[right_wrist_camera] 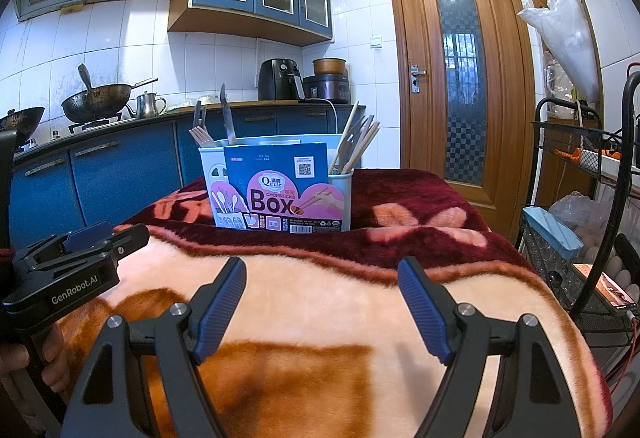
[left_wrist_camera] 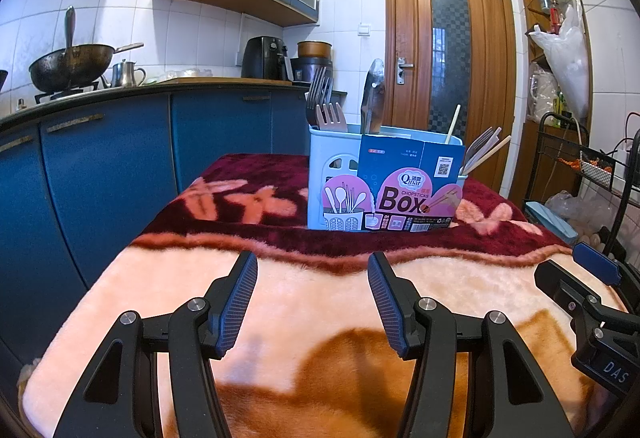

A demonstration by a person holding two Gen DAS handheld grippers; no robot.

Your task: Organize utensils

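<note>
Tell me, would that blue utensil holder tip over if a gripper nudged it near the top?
Probably it would rock. The utensil holder looks like thin, light plastic, and it stands on a soft plush blanket. The forks, knife and chopsticks stick up well above its rim, so its weight likely sits high.

We hold our left gripper (left_wrist_camera: 313,302) low and level, with its two fingers spread wide apart and nothing between them. Our right gripper (right_wrist_camera: 322,308) is beside it at about the same height, also with the fingers wide apart and nothing between them. Our left hand (right_wrist_camera: 24,362) is closed around the left handle.
</note>
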